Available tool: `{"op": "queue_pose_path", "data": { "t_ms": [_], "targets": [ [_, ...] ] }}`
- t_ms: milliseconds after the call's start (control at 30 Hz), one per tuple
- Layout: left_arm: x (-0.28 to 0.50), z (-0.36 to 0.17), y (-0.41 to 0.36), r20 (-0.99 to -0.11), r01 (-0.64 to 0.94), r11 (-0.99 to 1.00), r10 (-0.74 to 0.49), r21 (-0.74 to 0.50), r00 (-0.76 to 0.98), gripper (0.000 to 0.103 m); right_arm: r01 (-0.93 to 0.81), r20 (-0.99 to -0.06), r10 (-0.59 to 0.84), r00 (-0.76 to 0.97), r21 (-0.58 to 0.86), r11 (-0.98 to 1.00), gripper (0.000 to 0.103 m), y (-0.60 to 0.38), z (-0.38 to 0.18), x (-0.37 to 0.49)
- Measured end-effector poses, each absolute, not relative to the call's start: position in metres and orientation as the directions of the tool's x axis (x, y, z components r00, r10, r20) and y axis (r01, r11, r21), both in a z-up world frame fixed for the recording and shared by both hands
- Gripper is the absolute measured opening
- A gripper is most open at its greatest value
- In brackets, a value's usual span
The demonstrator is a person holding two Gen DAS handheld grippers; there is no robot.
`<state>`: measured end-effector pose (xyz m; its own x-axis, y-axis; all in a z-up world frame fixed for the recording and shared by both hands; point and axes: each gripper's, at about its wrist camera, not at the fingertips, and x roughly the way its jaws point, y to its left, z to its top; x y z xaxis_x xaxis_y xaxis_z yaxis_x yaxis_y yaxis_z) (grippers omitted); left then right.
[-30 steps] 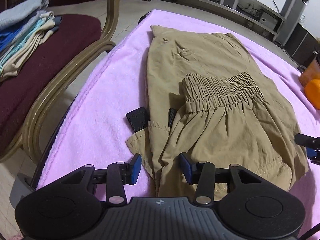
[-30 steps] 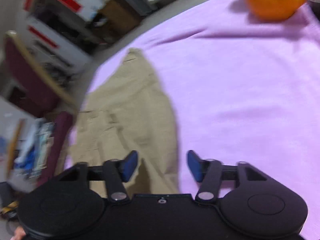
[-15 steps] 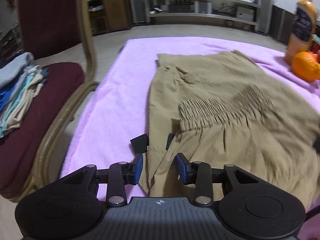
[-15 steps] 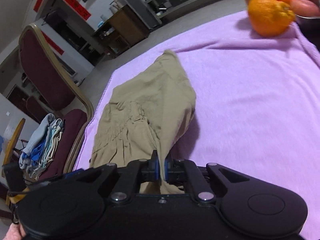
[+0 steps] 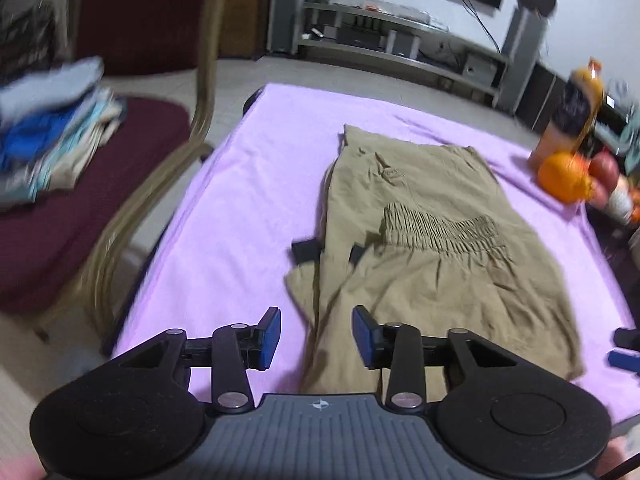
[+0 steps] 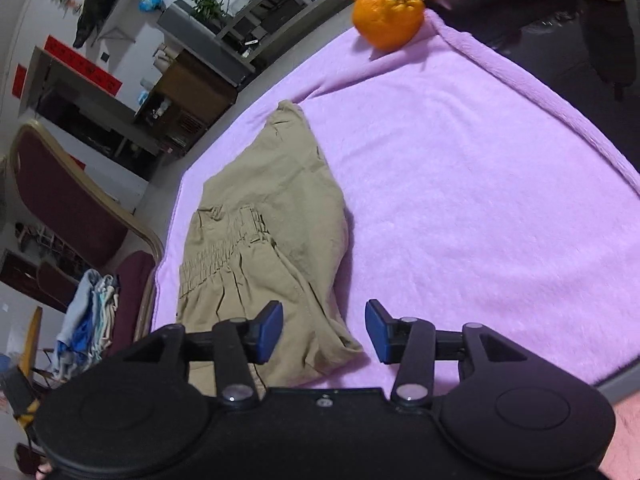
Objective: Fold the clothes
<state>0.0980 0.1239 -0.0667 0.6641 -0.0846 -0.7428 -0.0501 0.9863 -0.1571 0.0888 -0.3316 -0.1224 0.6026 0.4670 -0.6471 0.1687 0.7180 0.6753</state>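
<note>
- Khaki trousers lie folded on the purple blanket, centre-right of left wrist view; long axis runs from lower centre up toward upper centre, elastic waistband across the middle.
- Left gripper: jaws closing, part open, nothing between pads; near edge of cloth sits just ahead and below, so this hand looks nearest to the left fold edge.
- Right gripper: jaws opening, nothing pinched; trouser corner lies under it, left-centre of right wrist view.
- Vs half a sec ago: right gripper was clamped on the cloth edge, now let go; both cams sit further back, orange in view.
</note>
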Motion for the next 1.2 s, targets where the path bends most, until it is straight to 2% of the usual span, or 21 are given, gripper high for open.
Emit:
{"op": "queue_pose_path", "data": {
  "t_ms": [100, 333, 367, 400, 433, 533, 633, 700, 733, 800, 967, 1100, 1167, 1200],
  "targets": [
    [0.088, -0.074, 0.116, -0.757, -0.03, 0.984, -0.113, -0.173, 0.644, 0.028, 0.194, -0.627, 0.516, 0.583, 0.725, 0.661, 0.046, -0.332, -0.141, 0.088],
    [0.105, -0.1, 0.091, -0.794, 0.007, 1.0, -0.029, -0.03, 0.607, 0.029, 0.199, -0.607, 0.56, 0.563, 0.758, 0.621, 0.045, -0.311, -0.175, 0.101],
    [0.108, -0.104, 0.088, -0.803, 0.005, 1.0, -0.004, -0.001, 0.596, 0.03, 0.193, -0.612, 0.554, 0.564, 0.75, 0.632, 0.042, -0.306, -0.176, 0.102],
    [0.11, -0.107, 0.085, -0.808, 0.005, 1.0, 0.02, 0.029, 0.589, 0.033, 0.187, -0.618, 0.546, 0.566, 0.741, 0.645, 0.017, -0.301, -0.177, 0.103],
    [0.111, -0.11, 0.082, -0.812, 0.006, 0.999, 0.039, 0.053, 0.582, 0.034, 0.174, -0.618, 0.54, 0.571, 0.734, 0.657, 0.005, -0.297, -0.175, 0.102],
    [0.111, -0.111, 0.08, -0.813, 0.013, 0.997, 0.054, 0.075, 0.579, 0.037, 0.129, -0.644, 0.474, 0.601, 0.663, 0.738, 0.003, -0.294, -0.161, 0.094],
    [0.112, -0.111, 0.084, -0.816, 0.003, 0.998, 0.049, 0.062, 0.575, 0.039, 0.206, -0.691, 0.439, 0.574, 0.641, 0.739, 0.0, -0.308, -0.174, 0.096],
    [0.109, -0.107, 0.088, -0.811, -0.014, 0.999, 0.046, 0.047, 0.583, 0.039, 0.244, -0.703, 0.397, 0.59, 0.623, 0.743, 0.002, -0.314, -0.172, 0.094],
    [0.104, -0.102, 0.09, -0.801, -0.027, 0.999, 0.052, 0.045, 0.596, 0.036, 0.257, -0.714, 0.365, 0.598, 0.602, 0.756, 0.006, -0.316, -0.167, 0.092],
    [0.092, -0.088, 0.096, -0.761, -0.048, 0.999, 0.045, 0.018, 0.647, 0.03, 0.234, -0.68, 0.383, 0.626, 0.632, 0.739, 0.007, -0.321, -0.152, 0.088],
    [0.073, -0.054, 0.105, -0.623, -0.016, 0.993, -0.06, -0.116, 0.78, 0.036, 0.149, -0.596, 0.444, 0.669, 0.693, 0.706, 0.02, -0.311, -0.11, 0.085],
    [0.082, -0.056, 0.099, -0.635, 0.015, 0.989, -0.104, -0.144, 0.765, 0.036, 0.049, -0.549, 0.522, 0.653, 0.718, 0.694, 0.021, -0.289, -0.087, 0.09],
    [0.087, -0.056, 0.095, -0.645, 0.011, 0.991, -0.093, -0.13, 0.758, 0.037, -0.021, -0.538, 0.522, 0.662, 0.682, 0.731, 0.026, -0.277, -0.071, 0.089],
    [0.09, -0.057, 0.093, -0.651, 0.006, 0.993, -0.083, -0.119, 0.755, 0.039, -0.055, -0.538, 0.511, 0.67, 0.651, 0.757, 0.034, -0.27, -0.063, 0.088]
  ]
}}
